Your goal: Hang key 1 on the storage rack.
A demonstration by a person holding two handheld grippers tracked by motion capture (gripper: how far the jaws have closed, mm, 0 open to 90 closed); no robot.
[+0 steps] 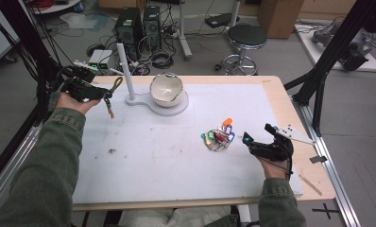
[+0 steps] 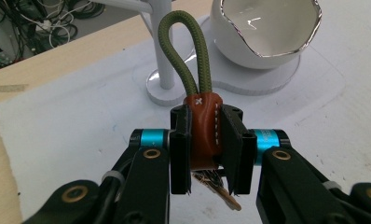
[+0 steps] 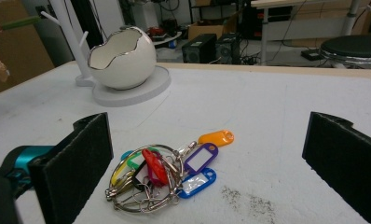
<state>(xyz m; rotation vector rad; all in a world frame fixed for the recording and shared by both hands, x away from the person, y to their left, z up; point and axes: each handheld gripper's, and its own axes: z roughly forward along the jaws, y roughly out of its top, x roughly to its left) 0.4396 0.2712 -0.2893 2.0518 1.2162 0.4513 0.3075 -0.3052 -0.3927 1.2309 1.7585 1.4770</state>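
Observation:
My left gripper (image 1: 102, 93) is raised over the table's far left edge. In the left gripper view it (image 2: 206, 149) is shut on the brown leather band of a keychain (image 2: 203, 126). The keychain's olive cord loop (image 2: 179, 56) stands up beyond the jaws, and a key hangs below them (image 1: 111, 111). A bunch of key rings with coloured tags (image 1: 217, 137) lies on the white mat right of centre. My right gripper (image 1: 259, 133) rests just right of it, open, and in its own view the bunch (image 3: 165, 172) lies between and ahead of its jaws (image 3: 208, 140).
A white egg-shaped bowl (image 1: 166, 88) sits on a white base (image 1: 176, 109) with a tall pegged post (image 1: 124, 71) at the back centre. The white mat (image 1: 153, 161) covers most of the wooden table. A thin wooden stick (image 1: 310, 184) lies at the right edge.

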